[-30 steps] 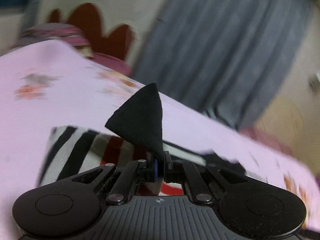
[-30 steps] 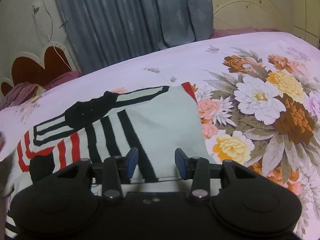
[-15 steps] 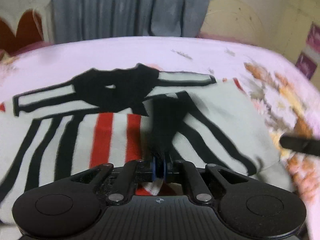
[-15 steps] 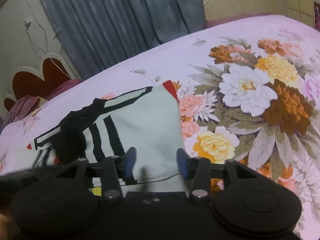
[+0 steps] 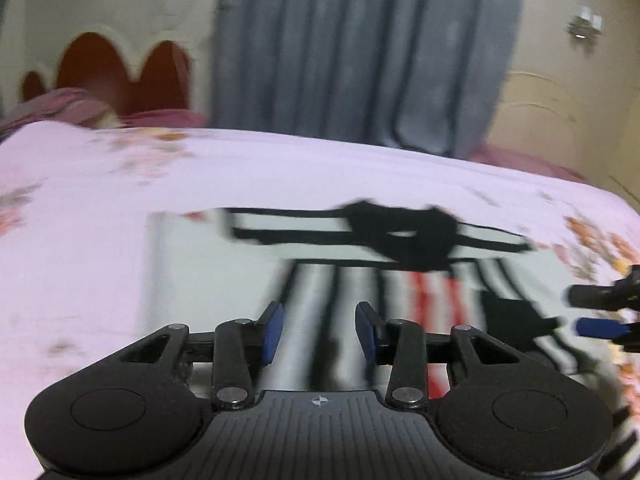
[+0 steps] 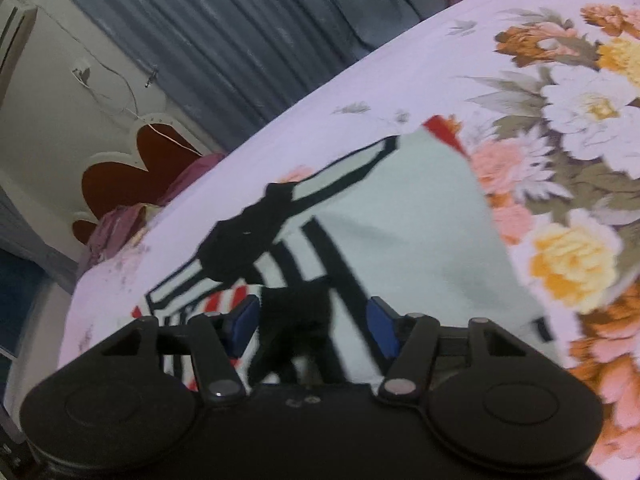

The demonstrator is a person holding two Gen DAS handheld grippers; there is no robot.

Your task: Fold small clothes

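A small white sweater [image 5: 240,248] with black and red stripes lies flat on the bed, its sleeves folded across by the black collar [image 5: 404,236]. My left gripper [image 5: 318,320] hovers over its near edge. Its jaws are opening and nothing is between them; this view is blurred. In the right wrist view the sweater [image 6: 400,220] fills the middle. My right gripper [image 6: 314,312] is open above it, and a black sleeve cuff [image 6: 292,332] lies loose between its blue pads [image 6: 244,316]. The right gripper's fingers [image 5: 596,328] show at the left view's right edge.
The bed has a pink sheet [image 5: 80,240] with big printed flowers [image 6: 572,256] to the right of the sweater. Grey curtains [image 5: 360,60] and a red scalloped headboard [image 5: 120,68] stand behind. A purple cloth heap [image 6: 120,228] lies at the far left.
My left gripper let go of the black cuff, its jaws parted, and it swung left over the sweater. My right gripper widened and rolled; the cuff now lies between its jaws.
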